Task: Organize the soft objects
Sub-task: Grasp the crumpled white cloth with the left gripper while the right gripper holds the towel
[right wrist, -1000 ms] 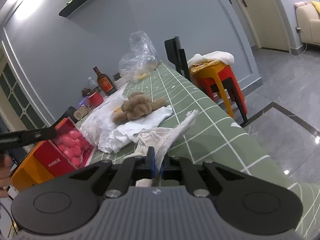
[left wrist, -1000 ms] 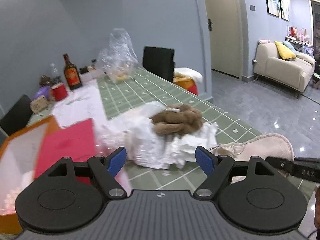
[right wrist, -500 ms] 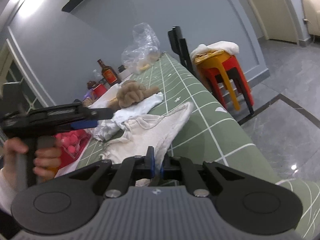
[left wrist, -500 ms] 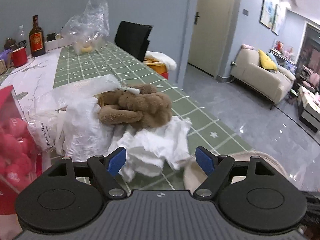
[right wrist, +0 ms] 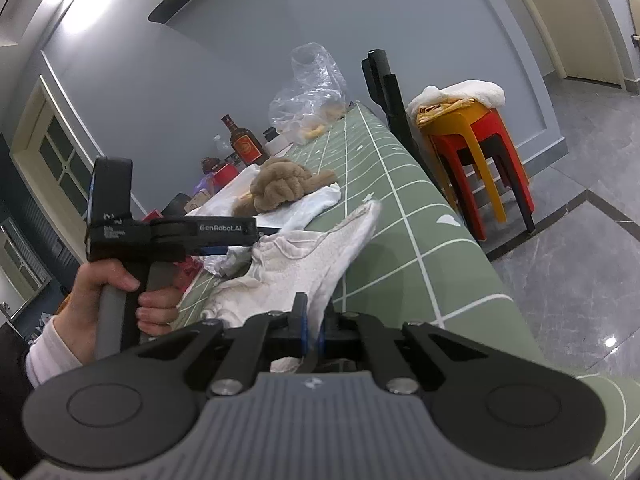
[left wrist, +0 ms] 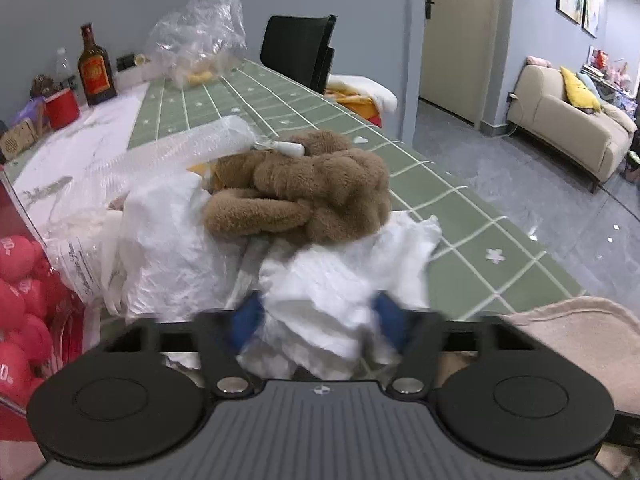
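Note:
A brown plush toy [left wrist: 312,188] lies on a crumpled white cloth [left wrist: 332,280] on the green checked table [left wrist: 460,216]. My left gripper [left wrist: 318,320] is low over the cloth's near end. Its jaws are closing, and a bunch of the white cloth fills the gap and touches both blue pads. My right gripper [right wrist: 314,330] is shut on a corner of a beige towel [right wrist: 304,264], which stretches away across the table edge. In the right wrist view a hand holds the left gripper [right wrist: 218,248] beside the plush toy [right wrist: 280,188].
A red box of pink balls [left wrist: 16,280] stands at the left. A clear plastic bag [left wrist: 200,40], a bottle [left wrist: 94,70] and a red cup [left wrist: 62,108] stand at the far end. A black chair [left wrist: 300,52] and stacked stools [right wrist: 476,140] line the table's right side.
My left gripper came forward and down onto the white cloth, and its jaws narrowed around a bunch of it. The right gripper sank a little, still holding the beige towel.

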